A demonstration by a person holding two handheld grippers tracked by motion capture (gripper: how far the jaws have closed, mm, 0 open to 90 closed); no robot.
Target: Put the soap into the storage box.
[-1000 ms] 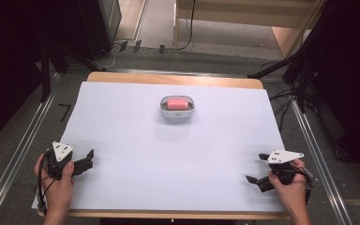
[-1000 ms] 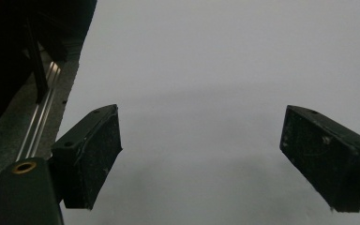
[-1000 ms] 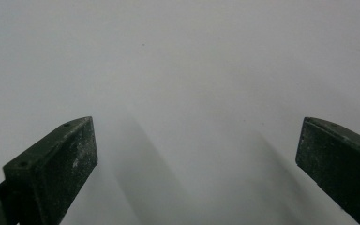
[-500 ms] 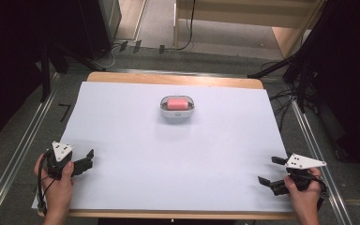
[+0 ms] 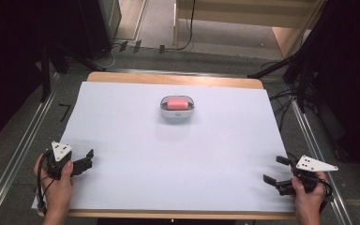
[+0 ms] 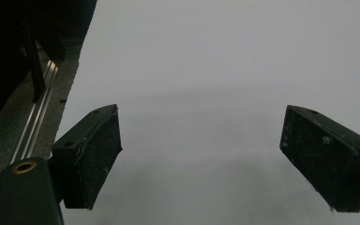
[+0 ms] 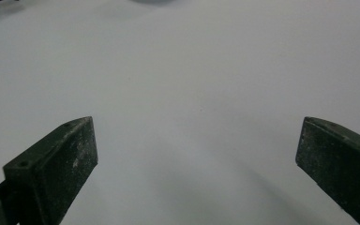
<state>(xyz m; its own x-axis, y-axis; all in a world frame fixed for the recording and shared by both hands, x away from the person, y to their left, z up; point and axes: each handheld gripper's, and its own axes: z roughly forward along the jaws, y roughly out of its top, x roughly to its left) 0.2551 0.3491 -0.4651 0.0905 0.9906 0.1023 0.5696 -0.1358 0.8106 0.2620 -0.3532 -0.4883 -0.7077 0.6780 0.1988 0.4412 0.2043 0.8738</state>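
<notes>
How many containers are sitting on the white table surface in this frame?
1. A small clear rounded container with a pink block inside sits at the table's far centre, apart from the left gripper and right gripper at the near corners.

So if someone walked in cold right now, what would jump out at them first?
Probably the small clear container with something pink inside, alone on the far middle of the white table. Next, the two grippers at the near corners: the left gripper at the near left and the right gripper at the near right, each in a hand, jaws apart with nothing between them, both well short of the container.
</notes>
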